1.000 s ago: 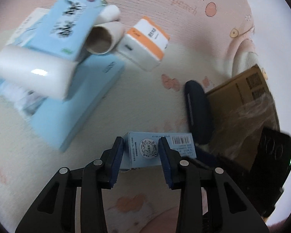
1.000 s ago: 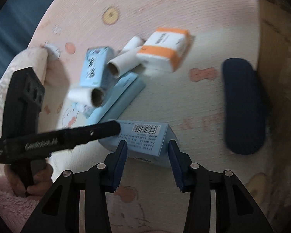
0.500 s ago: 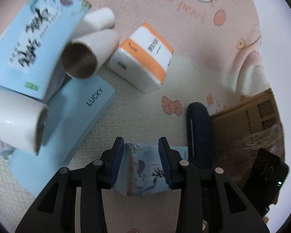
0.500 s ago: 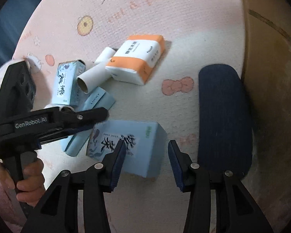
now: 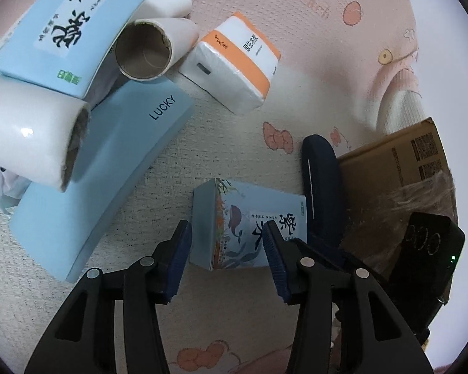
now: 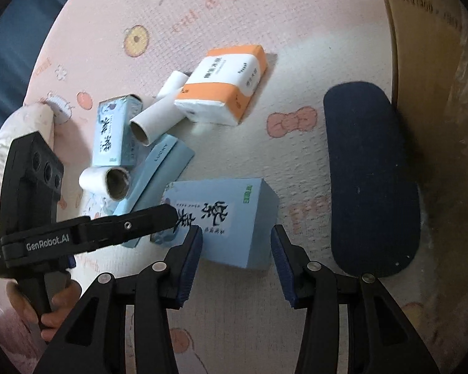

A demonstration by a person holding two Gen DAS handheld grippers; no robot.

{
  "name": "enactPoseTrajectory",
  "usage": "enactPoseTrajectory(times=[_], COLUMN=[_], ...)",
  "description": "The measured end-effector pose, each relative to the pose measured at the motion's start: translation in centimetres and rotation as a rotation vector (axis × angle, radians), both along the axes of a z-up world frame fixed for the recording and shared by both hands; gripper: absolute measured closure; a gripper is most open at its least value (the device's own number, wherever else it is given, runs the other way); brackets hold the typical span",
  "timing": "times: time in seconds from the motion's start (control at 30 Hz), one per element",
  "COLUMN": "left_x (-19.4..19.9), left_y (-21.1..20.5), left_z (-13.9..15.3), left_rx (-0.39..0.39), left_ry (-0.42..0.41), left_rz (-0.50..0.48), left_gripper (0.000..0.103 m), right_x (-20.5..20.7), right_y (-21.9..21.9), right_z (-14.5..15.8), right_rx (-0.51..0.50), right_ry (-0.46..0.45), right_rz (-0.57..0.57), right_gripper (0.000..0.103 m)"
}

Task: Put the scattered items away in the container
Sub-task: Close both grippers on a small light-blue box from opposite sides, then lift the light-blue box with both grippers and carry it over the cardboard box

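Blue rubber pads line both jaws of the left gripper (image 5: 227,257), which are opening around one end of a light blue tissue box (image 5: 249,221) lying flat on the mat; a sliver of gap shows beside the left pad, so the box sits between the jaws, released rather than squeezed. From the right wrist camera, the right gripper (image 6: 236,260) stands spread and grasps nothing, its fingertips (image 6: 192,249) straddling the near corner of the same box (image 6: 231,218) just past them at twelve o'clock. That view alone shows a hand (image 6: 54,307) at eight o'clock clutching the left tool's handle, whose black finger lies across the box's left end. A dark blue oval case (image 6: 371,180) lies at two o'clock, against a tan wall at the right edge. Only the left wrist view shows this as a cardboard carton (image 5: 399,168) with printed labels, at three o'clock; its inside is hidden, so I cannot tell its contents. Scattered at eleven o'clock in the left view: a flat pale blue box marked LUCKY (image 5: 109,168), a white roll (image 5: 31,146) resting on it, a cardboard tube (image 5: 153,50), a second blue tissue box (image 5: 71,28), and at twelve o'clock an orange and white tissue pack (image 5: 237,62). All lie on a pink cartoon mat (image 5: 312,71).
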State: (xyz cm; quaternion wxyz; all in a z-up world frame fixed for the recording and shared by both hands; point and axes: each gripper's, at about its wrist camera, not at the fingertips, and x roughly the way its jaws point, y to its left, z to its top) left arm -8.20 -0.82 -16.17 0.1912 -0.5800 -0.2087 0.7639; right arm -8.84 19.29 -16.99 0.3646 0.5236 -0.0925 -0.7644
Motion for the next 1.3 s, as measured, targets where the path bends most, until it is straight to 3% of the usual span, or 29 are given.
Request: enactPoseTrajectory(times=[0.23, 0.43, 0.67, 0.83, 1.1, 1.3], left_x=[-0.2, 0.3, 0.4, 0.3, -1.3, -2.5], left_y=[0.3, 0.5, 0.7, 2.7, 7.8, 12.0], left_z=[-0.3, 0.8, 8.1, 14.0, 18.1, 19.9], left_rx=[0.017, 0.013, 0.083, 0.086, 0.114, 0.127], left_ry=[-0.001, 0.016, 0.179, 0.337, 0.420, 0.441], left_rz=[0.014, 0.007, -0.003, -0.054, -0.185, -0.258], left_gripper=[0.058, 0.061, 0.061, 0.061, 0.061, 0.061], right_x=[-1.6, -0.9, -0.1, -0.1, -1.9, -3.7], right_y=[0.6, 0.3, 0.9, 2.4, 6.1, 10.1], right_z=[-1.0, 0.1, 8.2, 14.0, 19.9, 21.7], right_rx=[-0.085, -0.053, -0.073, -0.094, -0.039, -0.036], right_ry=[-0.090, -0.037, 0.216, 0.351, 0.471, 0.473], right_rz=[-0.038, -0.043, -0.069, -0.113, -0.194, -0.240], right_gripper=[0.061, 0.062, 0.062, 0.062, 0.062, 0.062])
